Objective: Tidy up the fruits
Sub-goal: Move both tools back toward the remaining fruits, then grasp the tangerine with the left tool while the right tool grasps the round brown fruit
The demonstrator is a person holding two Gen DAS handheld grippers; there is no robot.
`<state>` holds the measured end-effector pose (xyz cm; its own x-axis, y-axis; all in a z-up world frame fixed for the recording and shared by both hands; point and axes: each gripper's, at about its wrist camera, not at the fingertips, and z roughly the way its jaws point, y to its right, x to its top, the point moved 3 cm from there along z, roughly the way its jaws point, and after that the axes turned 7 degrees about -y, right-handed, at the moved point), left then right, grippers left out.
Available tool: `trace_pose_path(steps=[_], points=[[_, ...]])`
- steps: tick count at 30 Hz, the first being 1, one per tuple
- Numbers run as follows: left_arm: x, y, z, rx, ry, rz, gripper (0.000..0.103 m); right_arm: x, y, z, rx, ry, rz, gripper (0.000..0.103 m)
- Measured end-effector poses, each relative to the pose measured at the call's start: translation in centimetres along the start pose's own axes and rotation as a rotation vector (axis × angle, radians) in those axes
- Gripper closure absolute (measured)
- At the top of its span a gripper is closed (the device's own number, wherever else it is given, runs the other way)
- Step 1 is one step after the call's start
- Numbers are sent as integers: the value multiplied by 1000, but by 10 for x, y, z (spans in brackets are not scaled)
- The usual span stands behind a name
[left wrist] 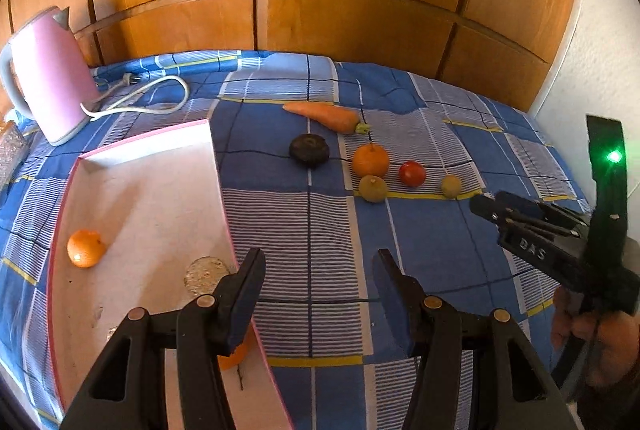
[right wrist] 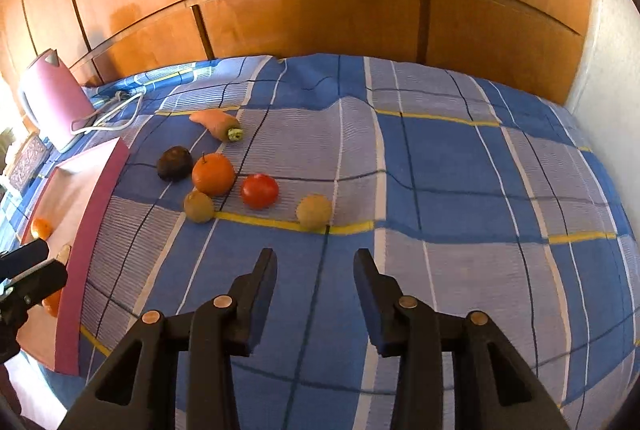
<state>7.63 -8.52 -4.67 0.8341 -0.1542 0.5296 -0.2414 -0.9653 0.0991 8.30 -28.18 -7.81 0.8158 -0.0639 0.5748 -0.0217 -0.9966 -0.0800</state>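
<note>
Blue checked bed point(right wrist: 440, 169) | tomato point(right wrist: 259, 191) near middle | oranges in pink tray point(left wrist: 216, 149) | left gripper point(left wrist: 320, 270) open, empty | right gripper point(right wrist: 316, 266) open, empty

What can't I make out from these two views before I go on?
- Left wrist view: an orange fruit in the pink-rimmed white tray is mostly hidden behind the left gripper.
- Right wrist view: the tray's interior is largely cut off by its wall and the frame edge.
</note>
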Motion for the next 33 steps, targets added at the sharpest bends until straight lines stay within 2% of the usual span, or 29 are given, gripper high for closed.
trace_pose_path(steps=[9,14,17,21,25,33], points=[[13,5,16,-43,-26,-3,46,22,-10,37,-14,-30,-50,63],[32,6,27,-67,-28,-13,46,23,-8,49,-15,-46,-50,63],[48,10,37,-87,-33,-2,47,22,-6,52,-2,-49,-49,65],[67,21,58,-105,-63,32,47,21,-5,54,-8,-47,-65,77],[84,30,78,-111,-89,56,47,20,-3,56,25,-56,-59,77],[101,43,114,-104,-141,97,47,20,-3,57,27,-41,-78,77]])
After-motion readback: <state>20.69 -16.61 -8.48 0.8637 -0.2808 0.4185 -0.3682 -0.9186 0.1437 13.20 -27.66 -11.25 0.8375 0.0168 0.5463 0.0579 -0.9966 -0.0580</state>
